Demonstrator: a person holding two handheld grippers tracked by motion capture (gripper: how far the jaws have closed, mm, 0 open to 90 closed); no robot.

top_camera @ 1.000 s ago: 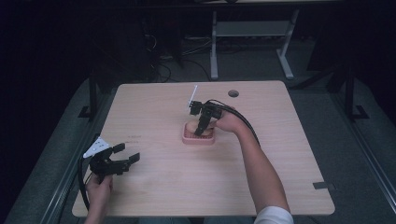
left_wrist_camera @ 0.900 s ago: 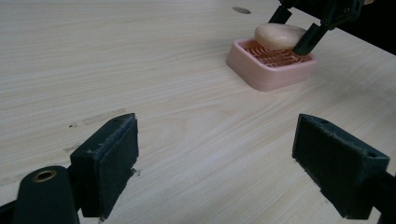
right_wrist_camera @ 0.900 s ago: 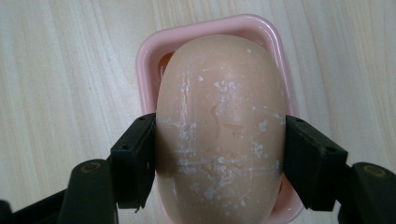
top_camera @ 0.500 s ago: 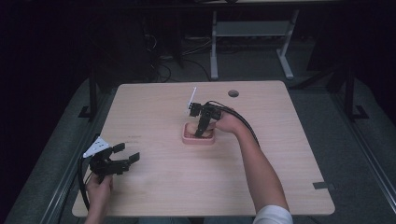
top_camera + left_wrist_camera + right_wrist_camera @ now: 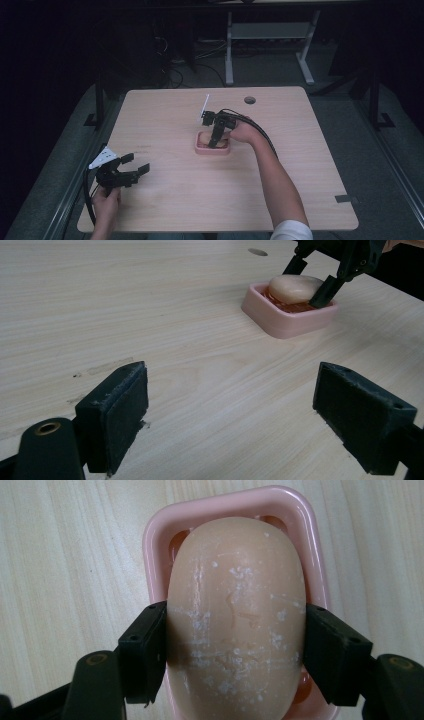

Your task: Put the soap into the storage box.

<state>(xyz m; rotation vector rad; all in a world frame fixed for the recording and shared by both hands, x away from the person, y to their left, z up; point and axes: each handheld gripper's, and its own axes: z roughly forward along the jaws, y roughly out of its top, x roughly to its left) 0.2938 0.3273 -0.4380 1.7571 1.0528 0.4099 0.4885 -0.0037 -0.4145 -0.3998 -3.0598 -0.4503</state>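
Fingers of the right gripper [image 5: 214,144] reach down into the pink soap dish [image 5: 212,148] at mid-table in the high view; the left gripper [image 5: 131,168] sits at the near left edge of the wooden table [image 5: 300,165], jaws spread on nothing; from the left gripper view, its pads [image 5: 117,412] stand wide apart, the dish [image 5: 280,320] far right; in the right gripper view, both pads [image 5: 145,650] press the flanks of the beige soap bar [image 5: 235,615], which lies in the dish [image 5: 155,535]; no writing is readable on either.

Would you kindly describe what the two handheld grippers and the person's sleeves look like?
Both grippers are black with two blocky, foam-like padded jaws. The left gripper carries a pale three-cornered plate and a black cable; the right gripper trails looping black cables. A white short sleeve shows on the right arm.
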